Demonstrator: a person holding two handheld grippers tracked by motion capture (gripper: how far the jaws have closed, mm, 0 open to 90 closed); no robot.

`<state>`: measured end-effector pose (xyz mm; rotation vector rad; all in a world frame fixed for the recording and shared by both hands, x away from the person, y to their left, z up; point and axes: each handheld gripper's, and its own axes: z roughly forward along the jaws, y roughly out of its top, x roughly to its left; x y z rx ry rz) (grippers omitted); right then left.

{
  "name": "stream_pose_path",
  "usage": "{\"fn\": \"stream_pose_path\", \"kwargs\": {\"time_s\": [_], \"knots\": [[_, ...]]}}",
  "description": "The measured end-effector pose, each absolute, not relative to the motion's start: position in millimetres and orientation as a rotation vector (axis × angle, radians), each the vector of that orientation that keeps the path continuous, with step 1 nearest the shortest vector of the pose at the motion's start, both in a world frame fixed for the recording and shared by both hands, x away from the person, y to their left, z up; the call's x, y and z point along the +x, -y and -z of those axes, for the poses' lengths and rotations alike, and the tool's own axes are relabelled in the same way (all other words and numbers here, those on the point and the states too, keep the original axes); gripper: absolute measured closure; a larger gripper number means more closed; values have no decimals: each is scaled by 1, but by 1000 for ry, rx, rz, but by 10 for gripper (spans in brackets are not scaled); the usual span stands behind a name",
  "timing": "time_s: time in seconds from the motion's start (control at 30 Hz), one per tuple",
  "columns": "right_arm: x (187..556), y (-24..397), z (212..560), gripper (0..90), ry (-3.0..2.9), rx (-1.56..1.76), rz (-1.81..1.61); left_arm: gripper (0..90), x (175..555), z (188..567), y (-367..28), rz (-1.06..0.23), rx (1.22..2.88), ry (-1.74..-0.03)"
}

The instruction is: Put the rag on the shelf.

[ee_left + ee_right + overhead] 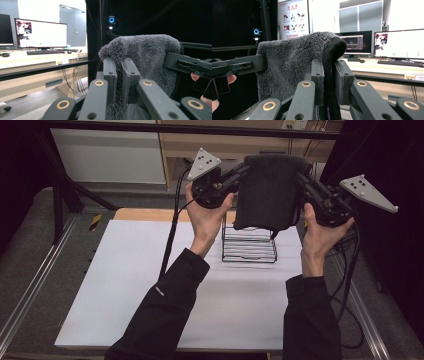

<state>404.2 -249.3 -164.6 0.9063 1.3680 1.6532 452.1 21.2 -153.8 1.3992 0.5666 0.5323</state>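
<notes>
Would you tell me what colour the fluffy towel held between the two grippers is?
Dark grey, a plain fleecy towel; the right gripper view shows it best.

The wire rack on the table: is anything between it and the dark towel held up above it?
In the high view, nothing: the fluffy grey towel hangs just above the wire rack, its lower edge overlapping the rack's top.

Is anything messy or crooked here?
Nothing stands out. The grey towel hangs straight between the left gripper and right gripper, each shut on a top corner. The wire rack stands upright on the table below it.
</notes>
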Motion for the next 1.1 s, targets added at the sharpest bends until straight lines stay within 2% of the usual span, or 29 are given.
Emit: {"fn": "stream_pose_path", "kwargs": {"time_s": [0.77,1.1], "knots": [[453,245,132,796,-1328,879,-1638,826,493,118,-16,-584,1386,-624],[476,243,138,795,-1357,884,-1595,826,515,131,-16,-626,1425,-633]]}}
